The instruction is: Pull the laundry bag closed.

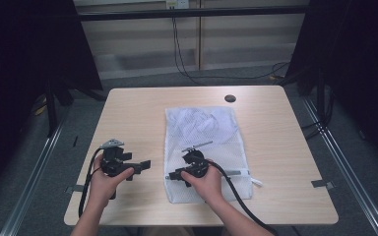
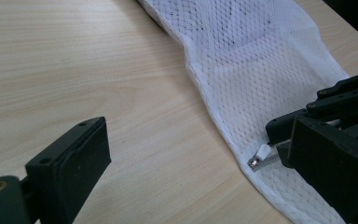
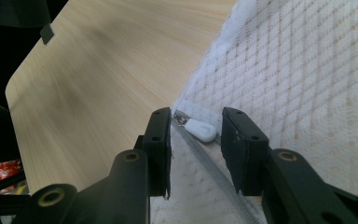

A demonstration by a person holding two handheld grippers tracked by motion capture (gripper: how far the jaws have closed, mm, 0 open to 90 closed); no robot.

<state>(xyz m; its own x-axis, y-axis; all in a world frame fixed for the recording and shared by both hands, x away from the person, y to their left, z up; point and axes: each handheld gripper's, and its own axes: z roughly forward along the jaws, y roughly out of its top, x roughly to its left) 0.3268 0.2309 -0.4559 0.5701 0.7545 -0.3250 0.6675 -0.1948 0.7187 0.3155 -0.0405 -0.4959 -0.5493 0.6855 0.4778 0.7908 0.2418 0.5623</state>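
Observation:
A white mesh laundry bag [image 1: 202, 130] lies flat on the middle of the wooden table [image 1: 133, 113], its zipper [image 1: 234, 172] running across the near end. My right gripper [image 1: 171, 175] points left at the bag's near left corner. In the right gripper view its jaws [image 3: 196, 122] stand open on either side of the small white zipper pull [image 3: 200, 130], not touching it. My left gripper [image 1: 145, 164] hovers just left of the bag, open and holding nothing [image 2: 200, 163]. From there I see the bag's edge [image 2: 223, 126], the zipper pull [image 2: 263, 152] and the right gripper's fingers [image 2: 307, 114].
A black round grommet [image 1: 230, 98] sits in the table near its far edge. A white tab [image 1: 257, 183] sticks out at the bag's near right corner. Cables [image 1: 187, 69] trail over the floor behind the table, and dark curtains [image 1: 24, 59] hang at both sides.

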